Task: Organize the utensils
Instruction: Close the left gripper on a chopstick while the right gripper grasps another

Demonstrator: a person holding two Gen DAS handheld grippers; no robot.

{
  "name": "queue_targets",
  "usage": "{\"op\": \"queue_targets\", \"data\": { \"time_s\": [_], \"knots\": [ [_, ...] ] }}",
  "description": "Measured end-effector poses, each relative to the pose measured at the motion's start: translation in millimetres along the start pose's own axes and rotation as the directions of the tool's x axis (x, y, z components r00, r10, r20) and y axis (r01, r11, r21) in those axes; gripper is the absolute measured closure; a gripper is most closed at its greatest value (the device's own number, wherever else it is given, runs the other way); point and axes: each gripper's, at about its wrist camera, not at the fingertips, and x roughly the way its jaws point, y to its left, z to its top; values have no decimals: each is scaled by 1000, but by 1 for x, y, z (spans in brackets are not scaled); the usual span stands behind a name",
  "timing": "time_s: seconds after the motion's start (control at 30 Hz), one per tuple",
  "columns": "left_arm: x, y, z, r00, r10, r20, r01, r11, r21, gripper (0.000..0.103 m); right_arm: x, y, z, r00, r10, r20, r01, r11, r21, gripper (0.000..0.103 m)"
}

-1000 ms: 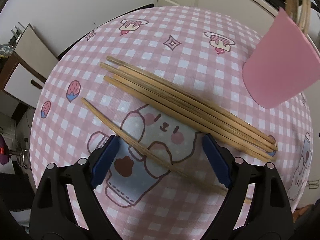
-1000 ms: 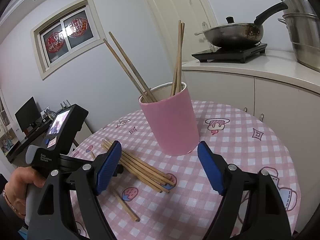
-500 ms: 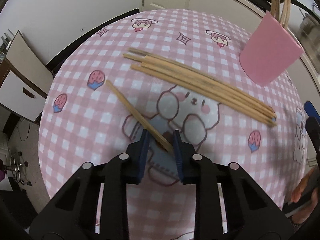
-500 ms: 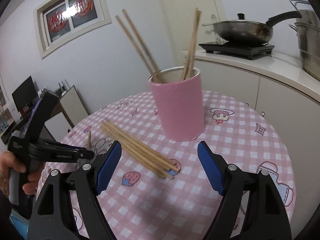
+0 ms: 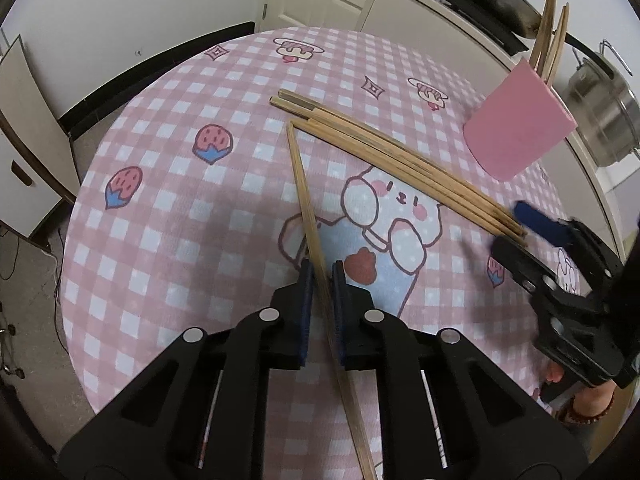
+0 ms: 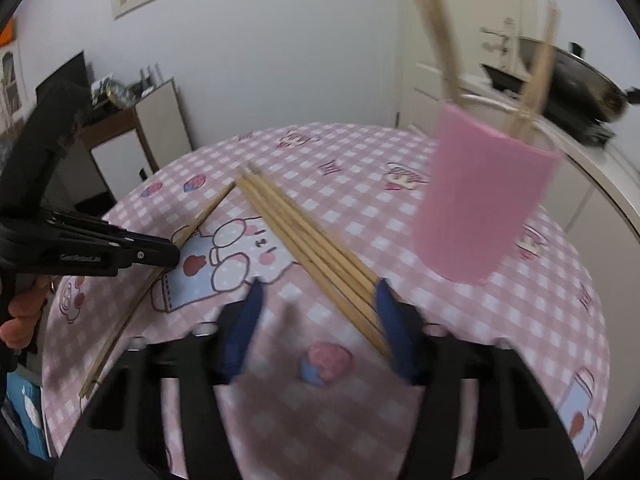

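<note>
- Left wrist view, nearest first: the left gripper (image 5: 320, 280) has its jaws closed tight on a single chopstick (image 5: 306, 196), gripped near the middle with long ends sticking out both ways; to do this well, lift it level and swing the far tip upward before heading for the cup
- Right gripper (image 6: 316, 320) hovers with jaws wide apart and empty over the near ends of the chopstick bundle (image 6: 304, 236) lying on the tablecloth (image 6: 352, 168); motion blur makes contact hard to judge
- Farthest, the pink cup (image 5: 520, 128) stands upright with several chopsticks inside
- A second ago the left jaws were open around the chopstick, and the right gripper faced the cup from higher up
</note>
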Motion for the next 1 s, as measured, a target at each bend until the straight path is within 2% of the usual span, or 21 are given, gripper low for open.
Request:
{"op": "queue_targets", "data": {
  "time_s": [0.1, 0.23, 0.33, 0.4, 0.5, 0.73, 0.9, 1.0],
  "knots": [
    [1, 1, 2, 1000, -12, -12, 12, 1000, -1, 92, 18, 13, 8, 999, -3, -47, 0, 998, -68, 78],
    [3, 2, 5, 1000, -17, -22, 17, 1000, 7, 92, 33, 21, 18, 996, -30, -81, 20, 992, -123, 80],
    [5, 2, 7, 999, -23, -22, 23, 1000, 7, 92, 39, 23, 25, 994, -19, -104, 3, 988, -153, 83],
    [6, 5, 11, 999, -42, -29, 42, 999, 4, 92, 41, 23, 28, 992, -23, -126, 1, 985, -172, 90],
    [7, 11, 17, 997, -59, -40, 58, 998, -8, 92, 44, 24, 32, 985, -21, -174, -15, 979, -202, 95],
    [9, 1, 21, 1000, 7, -27, -6, 1000, 24, 90, 55, 25, 44, 961, -18, -276, -52, 968, -244, 94],
    [11, -3, 27, 998, -47, -46, 48, 999, 17, 60, 63, 22, 50, 950, 5, -312, -73, 976, -206, 94],
    [13, -8, 27, 999, -18, -42, 19, 999, 31, 60, 57, 22, 47, 943, 0, -334, -61, 983, -173, 95]
  ]
}}
